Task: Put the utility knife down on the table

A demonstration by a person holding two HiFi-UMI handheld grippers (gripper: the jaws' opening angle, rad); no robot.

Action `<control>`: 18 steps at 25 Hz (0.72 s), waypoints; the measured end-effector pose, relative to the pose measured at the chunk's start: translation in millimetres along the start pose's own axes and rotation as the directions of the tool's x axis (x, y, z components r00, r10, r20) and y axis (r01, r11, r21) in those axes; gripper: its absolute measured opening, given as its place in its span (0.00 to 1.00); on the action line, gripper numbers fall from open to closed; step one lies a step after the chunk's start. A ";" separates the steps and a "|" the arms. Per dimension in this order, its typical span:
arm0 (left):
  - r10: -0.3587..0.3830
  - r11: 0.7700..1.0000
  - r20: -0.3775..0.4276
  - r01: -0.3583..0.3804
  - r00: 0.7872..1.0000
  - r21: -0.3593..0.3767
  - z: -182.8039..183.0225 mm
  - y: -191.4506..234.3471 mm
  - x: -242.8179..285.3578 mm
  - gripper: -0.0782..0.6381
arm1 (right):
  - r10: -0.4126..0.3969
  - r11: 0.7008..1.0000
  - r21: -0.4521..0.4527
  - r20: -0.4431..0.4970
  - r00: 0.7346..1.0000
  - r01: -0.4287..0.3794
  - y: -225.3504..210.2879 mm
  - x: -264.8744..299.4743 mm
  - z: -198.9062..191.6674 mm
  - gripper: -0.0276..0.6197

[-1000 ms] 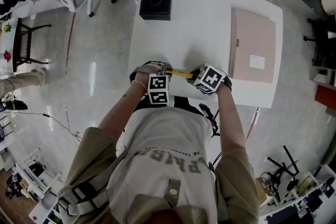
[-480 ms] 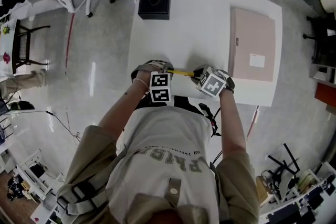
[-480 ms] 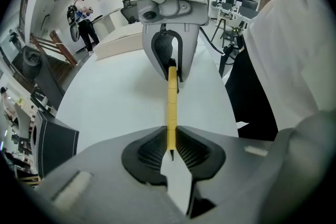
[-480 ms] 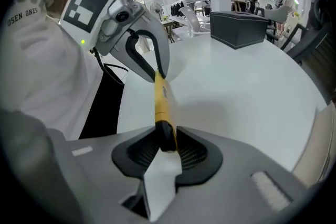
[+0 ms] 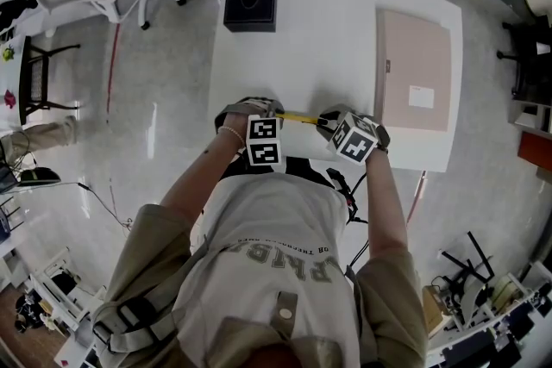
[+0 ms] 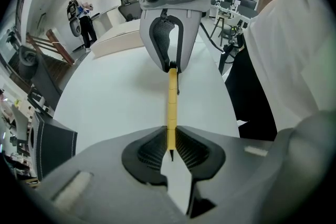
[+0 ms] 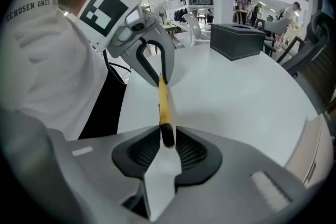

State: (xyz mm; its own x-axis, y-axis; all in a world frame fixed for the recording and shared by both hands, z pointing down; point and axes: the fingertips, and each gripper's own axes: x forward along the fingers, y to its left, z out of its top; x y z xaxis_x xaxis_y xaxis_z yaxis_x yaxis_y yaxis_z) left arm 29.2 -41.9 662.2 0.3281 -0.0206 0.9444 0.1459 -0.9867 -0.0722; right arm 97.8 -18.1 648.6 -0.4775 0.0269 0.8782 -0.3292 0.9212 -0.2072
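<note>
Pinching the utility knife by its ends, our left gripper and right gripper have just been closing; lay-down by the table's near edge remains.

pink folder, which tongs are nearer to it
Right. Right tongs hold the utility knife at the end toward the pink folder, left tongs the far end; both jaws have just been closing.

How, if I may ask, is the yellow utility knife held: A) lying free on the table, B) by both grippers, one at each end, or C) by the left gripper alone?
B: the left gripper and right gripper each grip one end of the utility knife, their jaws having just been closing.
</note>
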 end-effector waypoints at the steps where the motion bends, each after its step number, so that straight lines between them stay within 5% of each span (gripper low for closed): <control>1: -0.004 1.000 -0.001 0.004 1.000 -0.003 0.0 -0.2 0.0 0.19 | -0.004 1.000 -0.015 -0.003 1.000 0.004 0.6 -0.3 0.8 0.19; 11: 0.062 0.998 0.035 -0.061 0.997 -0.022 5.5 6.0 0.2 0.21 | -0.048 0.991 -0.127 -0.046 0.998 0.042 3.2 3.4 -9.0 0.14; 18: 0.042 0.993 0.054 -0.036 0.998 -0.114 -4.3 1.9 -1.0 0.27 | -0.106 0.976 -0.195 -0.037 0.994 0.097 6.1 7.5 -7.7 0.14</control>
State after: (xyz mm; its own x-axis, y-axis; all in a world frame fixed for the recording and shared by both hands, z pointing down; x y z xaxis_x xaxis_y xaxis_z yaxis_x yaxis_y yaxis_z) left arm 25.2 -44.5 662.6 0.3835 -0.0538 0.9220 0.0264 -0.9973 -0.0691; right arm 98.4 -9.3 657.3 -0.4095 -0.0570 0.9105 -0.2086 0.9775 -0.0327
